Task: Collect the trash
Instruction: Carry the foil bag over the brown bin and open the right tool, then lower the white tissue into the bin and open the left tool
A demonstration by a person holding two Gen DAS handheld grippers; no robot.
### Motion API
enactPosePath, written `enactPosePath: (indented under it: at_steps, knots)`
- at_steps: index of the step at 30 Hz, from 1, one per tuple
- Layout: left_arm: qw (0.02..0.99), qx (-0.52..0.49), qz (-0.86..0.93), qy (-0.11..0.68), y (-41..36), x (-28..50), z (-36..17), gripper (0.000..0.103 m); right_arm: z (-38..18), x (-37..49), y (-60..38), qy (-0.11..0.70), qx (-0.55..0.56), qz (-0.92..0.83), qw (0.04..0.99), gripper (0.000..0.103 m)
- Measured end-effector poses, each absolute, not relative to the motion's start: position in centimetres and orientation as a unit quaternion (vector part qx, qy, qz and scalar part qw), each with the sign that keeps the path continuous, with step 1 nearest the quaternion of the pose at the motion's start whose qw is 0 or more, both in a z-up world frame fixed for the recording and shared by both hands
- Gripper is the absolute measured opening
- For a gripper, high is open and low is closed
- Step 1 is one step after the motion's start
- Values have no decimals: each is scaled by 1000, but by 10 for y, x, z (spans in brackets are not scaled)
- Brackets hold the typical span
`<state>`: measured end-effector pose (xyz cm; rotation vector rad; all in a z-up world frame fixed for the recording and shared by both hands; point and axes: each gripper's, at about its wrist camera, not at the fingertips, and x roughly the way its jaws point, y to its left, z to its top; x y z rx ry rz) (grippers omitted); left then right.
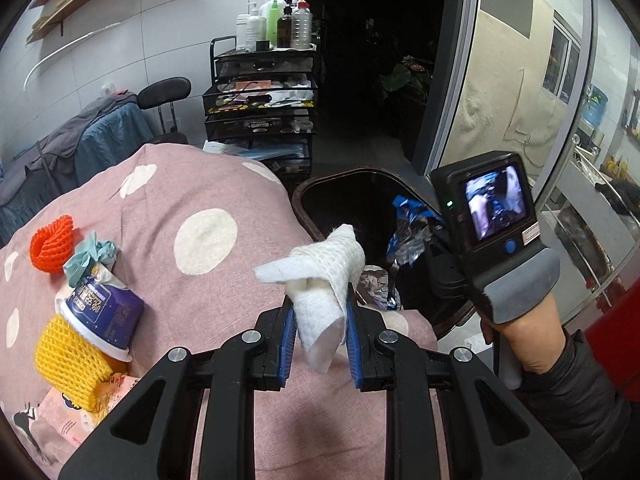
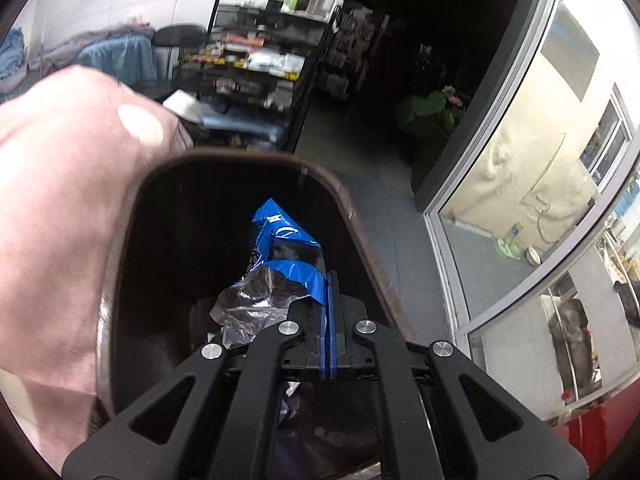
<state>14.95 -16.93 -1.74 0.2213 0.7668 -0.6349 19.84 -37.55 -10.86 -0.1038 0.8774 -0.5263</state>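
The right gripper (image 2: 329, 280), pinching a crinkled blue foil wrapper (image 2: 280, 248), hangs inside the dark bin's (image 2: 240, 158) rim, ready to drop it. The left gripper (image 1: 320, 312) clamps a white paper towel (image 1: 324, 280) above the pink dotted bedcover's (image 1: 180, 200) edge beside the bin, likely next.

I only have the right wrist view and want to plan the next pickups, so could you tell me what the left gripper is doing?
Observer: The left gripper is shut on a white paper towel, over the pink spotted cloth.
Operator: Thank you. Is any trash left on that cloth?
Observer: Yes, a yogurt cup, between an orange foam net and a yellow foam net.
Operator: How near is the bin?
Observer: The bin stands just beyond the towel.
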Motion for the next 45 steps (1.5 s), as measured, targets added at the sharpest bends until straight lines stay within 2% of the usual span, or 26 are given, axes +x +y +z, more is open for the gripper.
enactPosePath:
  at_steps: [2,4,5,6,16,28,39,42,45]
  knots:
    - [870,110,-309,369,-175,149,-18,22,-116,199,-375,430,-49,-249,866,7]
    - [867,113,-312,372,-181,150,-19,22,-121,197,-376,436,-43,-246,864,24]
    - [865,113,-314,374,-184,151,-20,22,-122,195,-375,435,-44,-249,864,48]
    - [864,114,-316,375,-186,152,-21,22,-121,191,-375,426,-43,-253,868,67]
    - [850,113,-329,396,-208,166,-27,22,-109,170,-379,413,-11,-256,874,71]
    - [819,128,-354,432,-256,180,-43,22,-84,132,-415,386,72,-316,864,82]
    - [804,144,-363,448,-297,186,-57,23,-76,114,-447,369,115,-339,858,83]
    - [799,146,-368,452,-301,187,-60,32,-76,113,-452,369,115,-343,856,83]
    - [803,150,-367,444,-301,187,-62,57,-76,113,-455,370,119,-345,855,83]
